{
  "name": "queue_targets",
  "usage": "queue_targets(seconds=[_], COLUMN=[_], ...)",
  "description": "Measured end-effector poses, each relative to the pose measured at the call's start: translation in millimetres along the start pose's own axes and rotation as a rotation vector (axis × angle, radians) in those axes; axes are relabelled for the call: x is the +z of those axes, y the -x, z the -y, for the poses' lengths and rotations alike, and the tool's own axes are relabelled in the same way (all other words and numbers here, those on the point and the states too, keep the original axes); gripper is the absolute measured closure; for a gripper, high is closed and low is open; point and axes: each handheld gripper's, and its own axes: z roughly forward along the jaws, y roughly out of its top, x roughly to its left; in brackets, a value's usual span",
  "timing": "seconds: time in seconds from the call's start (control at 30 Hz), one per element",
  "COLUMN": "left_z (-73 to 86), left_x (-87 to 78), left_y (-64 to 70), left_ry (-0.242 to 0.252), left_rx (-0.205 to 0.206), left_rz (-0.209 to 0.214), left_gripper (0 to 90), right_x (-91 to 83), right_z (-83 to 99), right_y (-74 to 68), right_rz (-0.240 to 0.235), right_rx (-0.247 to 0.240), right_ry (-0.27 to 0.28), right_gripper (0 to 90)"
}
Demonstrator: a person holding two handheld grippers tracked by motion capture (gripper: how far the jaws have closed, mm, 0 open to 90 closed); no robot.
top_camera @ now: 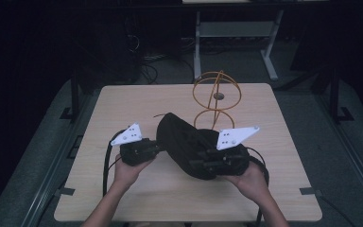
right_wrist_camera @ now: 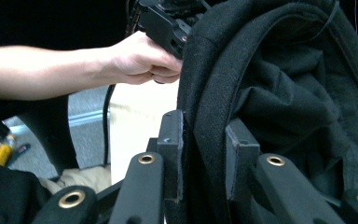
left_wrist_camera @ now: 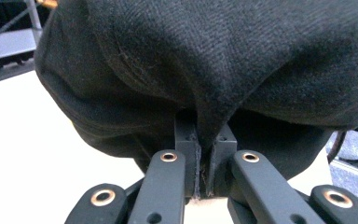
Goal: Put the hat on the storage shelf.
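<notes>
Fabric is the landmark here: a black cloth bag, soft and slumped, held just above the middle of the light wooden tabletop between two hands.

To the left of the bag, the person's left hand grips the left tool, which carries a grey three-cornered plate on top and trails a dark cable toward the near edge. In the left gripper view its jaws are pressed nearly together on a thin fold of the bag, the cloth pinched between the pads and bulging out above them.

Behind the bag, toward the far edge of the tabletop, stands an orange wire frame made of crossed hoops, upright, with a small dark disc at its centre.

To the right of the bag, the right hand holds the right tool, its grey plate pointing away to the right. In the right gripper view the jaws stand a little apart with the thick seamed rim of the bag between them, both pads against the cloth; the bag's open, crumpled inside lies to the right of that rim, and the left hand with its tool shows beyond the bag's far side.
</notes>
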Motion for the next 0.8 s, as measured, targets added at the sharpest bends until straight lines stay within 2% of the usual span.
queue_targets(seconds=[0.03,0.1,0.13,0.27,0.33,0.43,0.47,0.57,0.63,0.8], left_z=[0.0,-15.0,-15.0,-34.1,-42.3,-52.9,-54.7,-57.7,-61.7,-72.8], left_x=[0.0,-3.1,-3.1,-7.7,-9.0,-9.9,-11.1,-13.3,-15.2,-17.7], left_y=[0.0,0.3,0.3,1.0,0.4,-1.8,-2.8,-3.5,-4.7,-8.5], left_ry=[0.0,-0.002,-0.002,-0.001,-0.004,-0.018,-0.014,-0.012,-0.021,-0.032], left_rx=[0.0,0.014,0.014,0.02,0.024,0.031,0.028,0.022,0.03,0.033], left_rz=[0.0,0.002,0.002,0.018,0.022,0.016,0.018,0.016,0.011,0.001], left_gripper=[86.1,86.1,86.1,86.2,86.2,86.4,86.5,86.5,86.6,86.7], right_x=[-1.7,-5.0,-5.0,-10.2,-11.2,-5.9,-5.6,-9.1,-15.7,-27.0], right_z=[0.7,1.9,1.9,3.1,3.7,7.7,8.7,10.7,15.5,29.0], right_y=[1.1,2.9,2.9,5.3,5.5,4.5,4.6,6.3,8.6,15.4], right_rz=[0.0,0.0,0.0,0.005,0.008,0.007,0.013,0.031,0.043,0.119], right_rx=[0.006,0.014,0.014,0.028,0.03,0.051,0.058,0.067,0.082,0.096], right_ry=[0.011,0.029,0.029,0.06,0.064,0.072,0.079,0.083,0.096,0.084], right_gripper=[71.1,69.6,69.6,63.5,58.6,45.1,41.1,40.1,34.8,29.9])
